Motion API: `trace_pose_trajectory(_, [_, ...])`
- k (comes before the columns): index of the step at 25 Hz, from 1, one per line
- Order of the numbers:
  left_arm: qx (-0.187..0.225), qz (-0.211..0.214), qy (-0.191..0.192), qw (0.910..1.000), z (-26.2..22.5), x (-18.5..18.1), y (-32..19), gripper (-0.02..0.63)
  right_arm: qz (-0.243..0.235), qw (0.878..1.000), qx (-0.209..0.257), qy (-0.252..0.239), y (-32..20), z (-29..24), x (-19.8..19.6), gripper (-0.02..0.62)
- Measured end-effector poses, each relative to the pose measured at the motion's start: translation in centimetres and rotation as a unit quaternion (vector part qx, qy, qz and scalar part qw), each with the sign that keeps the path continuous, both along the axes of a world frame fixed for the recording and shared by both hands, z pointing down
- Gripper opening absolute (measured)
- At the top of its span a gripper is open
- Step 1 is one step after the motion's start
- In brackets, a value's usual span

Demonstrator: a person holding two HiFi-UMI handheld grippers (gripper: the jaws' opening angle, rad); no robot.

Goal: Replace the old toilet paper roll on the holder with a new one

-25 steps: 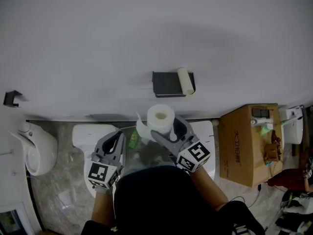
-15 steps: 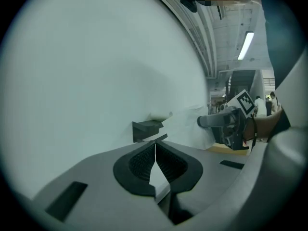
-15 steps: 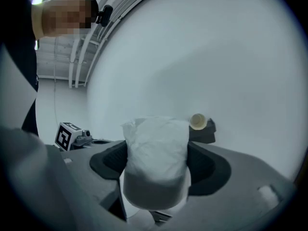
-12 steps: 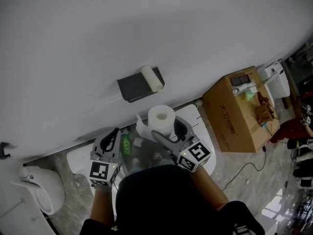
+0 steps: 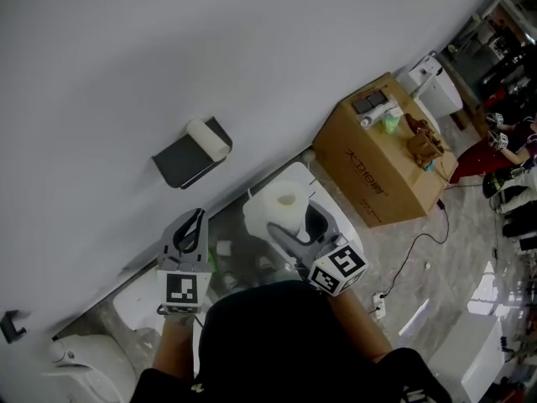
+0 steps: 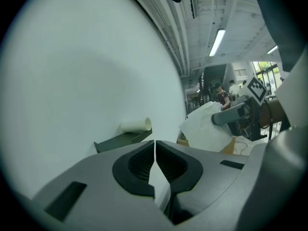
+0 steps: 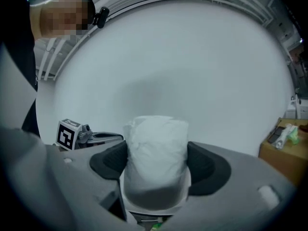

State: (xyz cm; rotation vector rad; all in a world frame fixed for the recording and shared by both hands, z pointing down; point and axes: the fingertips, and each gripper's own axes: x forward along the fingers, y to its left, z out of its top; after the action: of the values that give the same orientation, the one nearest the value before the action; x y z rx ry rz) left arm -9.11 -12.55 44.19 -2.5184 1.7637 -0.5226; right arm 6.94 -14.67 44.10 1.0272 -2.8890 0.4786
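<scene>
A dark grey holder [image 5: 180, 164] is fixed to the white wall, with the old, nearly bare roll [image 5: 208, 139] on its right end. My right gripper [image 5: 294, 217] is shut on a full white toilet paper roll [image 5: 285, 204], held upright below and to the right of the holder. The right gripper view shows the roll [image 7: 156, 148] filling the gap between the pads of that gripper [image 7: 156, 160]. My left gripper [image 5: 191, 229] is shut and empty, just below the holder. The left gripper view looks over the gripper [image 6: 155, 150] at the holder [image 6: 122, 139] and the old roll [image 6: 136, 125].
A white toilet [image 5: 340, 225] stands under the grippers against the wall. To its right is a cardboard box [image 5: 382, 162] with small items on top. A cable [image 5: 411, 259] trails across the marble floor. Another white fixture [image 5: 84, 376] sits at the bottom left.
The whole scene has swung in the head view: the holder slid from upper centre to upper left and the box rose to the right. Both grippers moved sideways. The right still grips the roll.
</scene>
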Motion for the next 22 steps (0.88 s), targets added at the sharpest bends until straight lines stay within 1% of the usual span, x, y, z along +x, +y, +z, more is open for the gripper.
trace_pose_trajectory(4, [-0.003, -0.002, -0.03, 0.9996, -0.8, 1.6, -1.6, 0.016, 0.035, 0.999, 0.0, 0.004, 0.5, 0.1, 2.1, 0.368])
trace_pose_trajectory(5, [-0.003, 0.002, -0.044, 0.999, -0.8, 1.9, -2.0, 0.017, 0.044, 0.999, -0.001, 0.005, 0.6, 0.1, 2.6, 0.368])
trace_pose_trajectory(6, [0.0, 0.008, -0.067, 0.9977, -0.7, 2.1, -2.5, 0.017, 0.052, 0.999, -0.001, 0.005, 0.7, 0.1, 3.1, 0.368])
trace_pose_trajectory(8, [0.002, 0.018, -0.116, 0.9931, -0.2, 2.3, -3.3, 0.027, 0.068, 0.998, 0.0, 0.005, 0.8, 0.0, 4.1, 0.368])
trace_pose_trajectory(10, [0.001, 0.02, -0.153, 0.9881, -0.1, 2.5, -4.4, 0.055, 0.082, 0.997, 0.001, 0.004, 0.9, -0.1, 5.1, 0.368])
trace_pose_trajectory(12, [0.001, 0.018, -0.18, 0.9835, -0.5, 2.7, -5.6, 0.08, 0.096, 0.995, 0.002, 0.002, 1.0, -0.2, 6.0, 0.368])
trace_pose_trajectory(14, [0.0, 0.016, -0.204, 0.9789, -0.8, 2.8, -6.6, 0.087, 0.109, 0.994, 0.002, -0.001, 1.0, -0.3, 6.9, 0.368])
trace_pose_trajectory(17, [0.001, 0.011, -0.225, 0.9743, -1.3, 3.0, -8.1, 0.104, 0.126, 0.992, 0.002, -0.003, 1.2, -0.4, 8.0, 0.368])
trace_pose_trajectory(22, [-0.007, 0.002, -0.229, 0.9734, -1.1, 3.2, -10.4, 0.115, 0.151, 0.989, 0.0, -0.006, 1.3, -0.3, 9.7, 0.368])
